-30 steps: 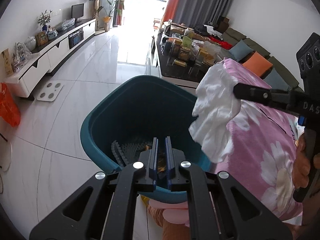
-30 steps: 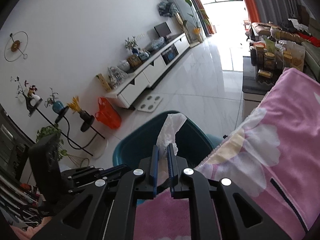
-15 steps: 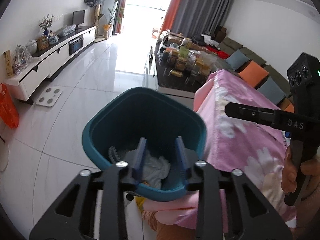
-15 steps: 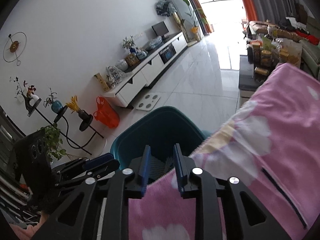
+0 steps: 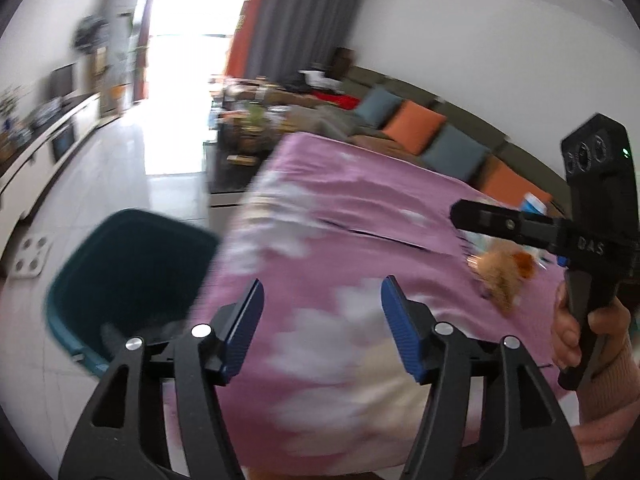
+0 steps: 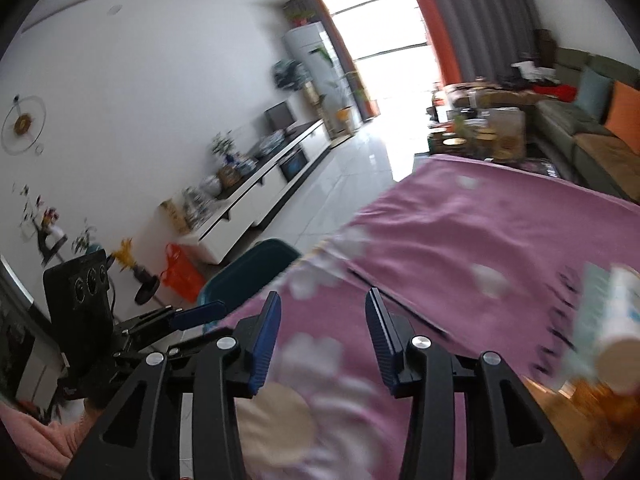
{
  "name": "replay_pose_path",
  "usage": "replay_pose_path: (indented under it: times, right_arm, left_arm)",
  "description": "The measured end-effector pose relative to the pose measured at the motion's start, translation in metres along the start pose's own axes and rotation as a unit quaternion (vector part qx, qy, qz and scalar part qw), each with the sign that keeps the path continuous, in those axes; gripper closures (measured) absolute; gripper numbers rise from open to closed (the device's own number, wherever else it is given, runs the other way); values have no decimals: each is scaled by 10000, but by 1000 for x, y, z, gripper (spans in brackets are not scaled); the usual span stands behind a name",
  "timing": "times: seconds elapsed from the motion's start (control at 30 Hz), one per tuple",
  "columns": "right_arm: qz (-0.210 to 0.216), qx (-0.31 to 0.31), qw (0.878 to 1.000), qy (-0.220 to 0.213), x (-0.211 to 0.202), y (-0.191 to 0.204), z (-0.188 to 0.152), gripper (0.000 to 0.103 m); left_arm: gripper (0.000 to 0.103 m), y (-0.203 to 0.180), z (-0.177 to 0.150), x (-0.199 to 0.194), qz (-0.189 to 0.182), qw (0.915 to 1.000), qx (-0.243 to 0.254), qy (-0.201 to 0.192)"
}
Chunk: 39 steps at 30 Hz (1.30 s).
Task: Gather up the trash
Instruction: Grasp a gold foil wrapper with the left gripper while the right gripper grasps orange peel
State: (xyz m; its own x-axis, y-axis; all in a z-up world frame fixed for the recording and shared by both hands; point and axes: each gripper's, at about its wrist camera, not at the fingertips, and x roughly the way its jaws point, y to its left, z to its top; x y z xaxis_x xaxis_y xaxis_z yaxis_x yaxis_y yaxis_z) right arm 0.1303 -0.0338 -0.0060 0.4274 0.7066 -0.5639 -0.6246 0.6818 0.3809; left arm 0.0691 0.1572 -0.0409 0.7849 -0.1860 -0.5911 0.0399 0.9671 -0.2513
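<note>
The teal trash bin (image 5: 128,280) stands on the floor against the left edge of a table under a pink flowered cloth (image 5: 360,220). My left gripper (image 5: 320,320) hovers over the cloth's near edge, its jaws opening with nothing between them. A crumpled orange-brown scrap (image 5: 500,272) lies on the cloth to its right, just below the right gripper's fingers (image 5: 464,212). In the right wrist view my right gripper (image 6: 322,320) also hangs over the cloth, jaws opening and empty, with the bin (image 6: 248,268) behind it on the left. The picture is blurred.
A white and pale-blue package (image 6: 612,320) and something orange-brown (image 6: 592,400) lie on the cloth at the right. A hand (image 5: 576,332) holds the right gripper's handle. A crowded coffee table (image 5: 248,136), a sofa with cushions (image 5: 412,128) and a white TV cabinet (image 6: 256,196) stand beyond.
The white tissue and a small scrap left the grippers and dropped into the bin. Both grippers then swung right from the bin to over the pink cloth, their jaws widening.
</note>
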Motion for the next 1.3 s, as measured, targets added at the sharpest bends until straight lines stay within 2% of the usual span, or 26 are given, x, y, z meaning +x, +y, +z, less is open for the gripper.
replay_pose_path:
  times: [0.23,0.4,0.67,0.7,0.97,1.17,1.23,1.3]
  right_arm:
    - [-550,463,9969,-333,-54,-44,-26,60]
    - [-996,756,9908,-517,-89,-75,-47,59]
    - [-1583,1350,9759,-659,-122,-122,-79,59]
    - [-1647,1410,9740,-658,-124,-127,-81,57]
    - [-1728,1692,9690,-507,-121,-146,-91,55]
    - [-1656,1858,9678,-369,-109,-155,-91,56]
    - [-1642,1901,9674,-325,-106,-157,-92,59]
    - [-1633,1972,9663,-250,-102,-161,-93,69]
  left_arm:
    - [41,-72,-7,35,-630,9957,597,327]
    - [41,-113,-12,58,-898,9899,937,576]
    - [41,-159,-11,94,-1136,9797,1337,974]
    - [41,-163,-10,97,-1150,9789,1350,1018]
    - [40,-183,-5,117,-1139,9751,1387,1306]
    - [52,-184,-5,132,-1074,9743,1331,1468]
    - [61,-183,-6,132,-1083,9743,1312,1474]
    - [65,-181,-6,133,-1082,9746,1283,1480]
